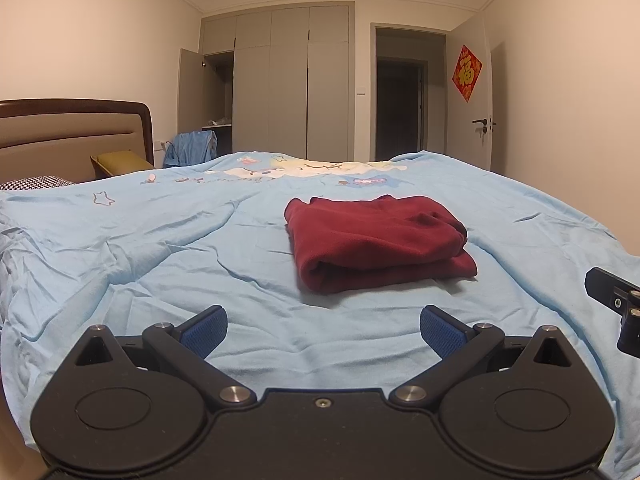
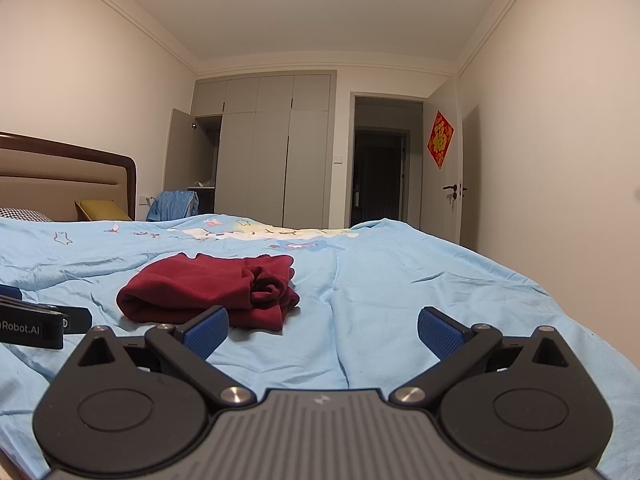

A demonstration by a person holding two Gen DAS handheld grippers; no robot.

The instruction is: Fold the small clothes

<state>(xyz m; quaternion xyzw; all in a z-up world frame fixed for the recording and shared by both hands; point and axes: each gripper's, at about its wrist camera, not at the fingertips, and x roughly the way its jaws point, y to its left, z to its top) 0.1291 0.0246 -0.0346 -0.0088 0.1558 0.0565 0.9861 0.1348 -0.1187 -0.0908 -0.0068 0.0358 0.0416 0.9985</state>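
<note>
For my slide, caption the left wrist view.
Left gripper open over the blue bedsheet, facing a folded maroon garment.

A light blue bedspread (image 1: 160, 248) with cartoon prints covers the bed, wrinkled across its surface. At the left stands a brown-framed padded headboard (image 1: 72, 132), with a checked pillow (image 1: 36, 182) below it and an olive-yellow cushion (image 1: 122, 160) beside it. Blue fabric (image 1: 192, 146) hangs past the bed's far edge. Grey wardrobes (image 1: 288, 80) fill the back wall, one door open. A red diamond decoration (image 1: 466, 73) hangs on the open white door (image 1: 472, 92).
</note>
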